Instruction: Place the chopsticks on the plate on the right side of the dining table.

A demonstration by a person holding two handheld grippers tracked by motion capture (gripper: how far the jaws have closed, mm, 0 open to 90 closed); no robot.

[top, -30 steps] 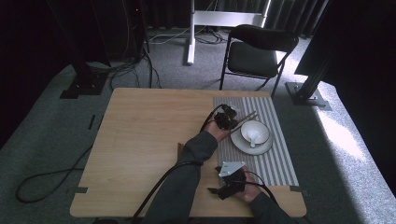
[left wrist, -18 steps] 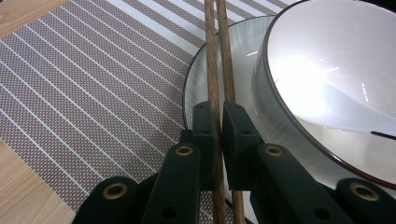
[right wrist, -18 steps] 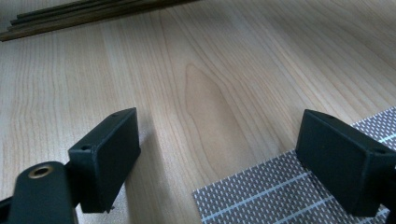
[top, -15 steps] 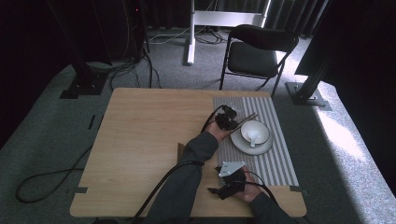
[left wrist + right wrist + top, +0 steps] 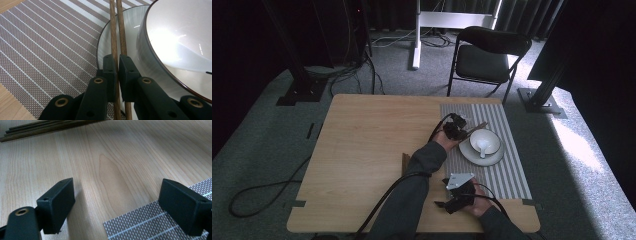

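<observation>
Jaws of my left gripper clenched two chopsticks beside one bowl, while my right gripper gaped.

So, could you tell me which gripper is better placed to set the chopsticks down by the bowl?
Left. The left gripper is shut on the chopsticks over the plate, beside the bowl. The right gripper is open over bare table.

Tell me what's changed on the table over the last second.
Nothing visibly moved. The left tongs stay shut on the chopsticks beside the bowl on its plate, and the right tongs stay open over the placemat's near corner.
</observation>
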